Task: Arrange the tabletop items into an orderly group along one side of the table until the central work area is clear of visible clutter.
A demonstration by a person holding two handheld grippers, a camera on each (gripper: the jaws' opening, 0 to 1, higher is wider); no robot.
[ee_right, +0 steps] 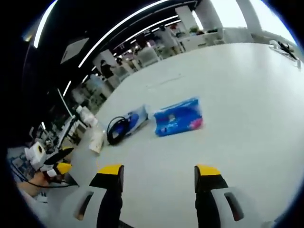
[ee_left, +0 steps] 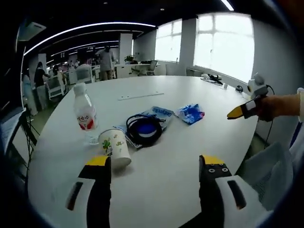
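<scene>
The left gripper [ee_left: 154, 164] stood open and empty at the table's [ee_left: 156, 194] near edge, the paper cup [ee_left: 115, 146] tipped just ahead of its left jaw — closer than the open right gripper [ee_right: 159, 173].

The left gripper view looks low across the table [ee_left: 156, 190] toward far windows, close to the paper cup [ee_left: 115, 147]. The right gripper view (rolled) looks from farther off. Both share the coiled cable [ee_left: 144, 129] [ee_right: 117, 128] and blue packet [ee_left: 191, 113] [ee_right: 178, 117].

Partly hidden behind the paper cup [ee_left: 115, 147]: base of the water bottle [ee_left: 85, 114]. Too blurred to read: print on the blue packet [ee_right: 178, 117].
</scene>
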